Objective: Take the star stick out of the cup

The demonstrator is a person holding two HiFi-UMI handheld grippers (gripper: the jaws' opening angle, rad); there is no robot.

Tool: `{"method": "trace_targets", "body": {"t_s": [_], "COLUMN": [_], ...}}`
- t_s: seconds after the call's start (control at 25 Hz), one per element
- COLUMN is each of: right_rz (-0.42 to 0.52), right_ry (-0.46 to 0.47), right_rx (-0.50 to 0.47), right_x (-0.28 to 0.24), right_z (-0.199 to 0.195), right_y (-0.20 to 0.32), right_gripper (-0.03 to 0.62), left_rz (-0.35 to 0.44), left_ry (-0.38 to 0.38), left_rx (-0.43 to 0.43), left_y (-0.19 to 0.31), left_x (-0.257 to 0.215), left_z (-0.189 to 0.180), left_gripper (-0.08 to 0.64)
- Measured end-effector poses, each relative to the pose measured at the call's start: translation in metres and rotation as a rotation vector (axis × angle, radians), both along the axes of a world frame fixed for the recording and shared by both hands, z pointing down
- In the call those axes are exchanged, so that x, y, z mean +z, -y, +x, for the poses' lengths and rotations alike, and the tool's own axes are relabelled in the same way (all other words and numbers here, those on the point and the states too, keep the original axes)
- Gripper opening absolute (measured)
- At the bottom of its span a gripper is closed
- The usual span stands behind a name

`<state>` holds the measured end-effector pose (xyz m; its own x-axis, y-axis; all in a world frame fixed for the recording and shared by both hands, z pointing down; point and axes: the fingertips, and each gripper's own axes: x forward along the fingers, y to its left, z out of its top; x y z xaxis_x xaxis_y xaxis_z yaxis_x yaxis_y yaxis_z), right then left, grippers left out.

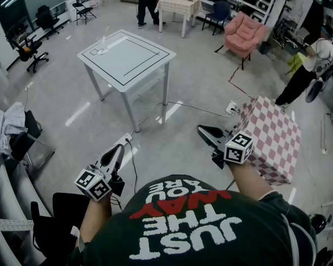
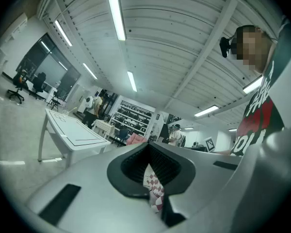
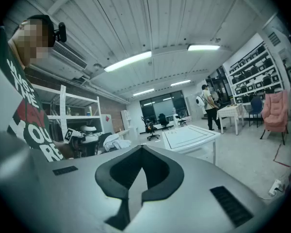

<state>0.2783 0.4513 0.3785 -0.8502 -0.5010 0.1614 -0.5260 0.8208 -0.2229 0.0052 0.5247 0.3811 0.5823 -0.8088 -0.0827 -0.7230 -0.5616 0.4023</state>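
Left hand-held gripper (image 1: 120,147): jaws drawn together at the tips, nothing held. In its own view (image 2: 148,147) only a sliver of the pink-and-white checked box (image 2: 154,186) shows through the slot behind the tips.

Right hand-held gripper (image 1: 201,129): jaws likewise together and empty. Its own view (image 3: 141,147) shows bare floor through the slot.

Both sit low in the frame, close to the person's body. The right one is just beside the checked box (image 1: 272,137), which stands on the floor at lower right.

The white bench (image 1: 139,60) with a black outline stands at upper left of the head view, well apart from both tools. A few small pale items (image 1: 101,50) lie near its far left corner. We judge the cup and star stick to be among them, but they are too small to tell apart.

The task is not yet begun; the step in hand is the approach. To do it well, we would:
- close on the bench squarely so the cup sits centred under the head camera;
- open one tool's jaws before reaching in;
- take the stick by its shaft above the cup's rim;
- lift straight up, so the cup is not dragged or tipped;
- if the cup is light, steady it with the other tool.
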Motion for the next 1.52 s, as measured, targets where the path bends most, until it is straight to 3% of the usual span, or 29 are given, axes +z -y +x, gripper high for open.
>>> {"method": "trace_targets", "body": {"t_s": [0.8,1.2,1.52], "right_rz": [-0.009,0.011,0.03], "right_ry": [0.011,0.008,0.002], "right_rx": [0.019,0.019,0.006], "right_x": [0.004,0.0,-0.005], "right_z": [0.011,0.034,0.08], "right_y": [0.001,0.001,0.003], "right_gripper": [0.032,0.033,0.034], "left_rz": [0.002,0.011,0.022], "left_ry": [0.007,0.012,0.023], "left_rx": [0.043,0.072,0.079], "left_y": [0.006,0.014,0.025], "left_x": [0.001,0.001,-0.008], "left_z": [0.016,0.046,0.097], "left_gripper": [0.008,0.008,0.008]}}
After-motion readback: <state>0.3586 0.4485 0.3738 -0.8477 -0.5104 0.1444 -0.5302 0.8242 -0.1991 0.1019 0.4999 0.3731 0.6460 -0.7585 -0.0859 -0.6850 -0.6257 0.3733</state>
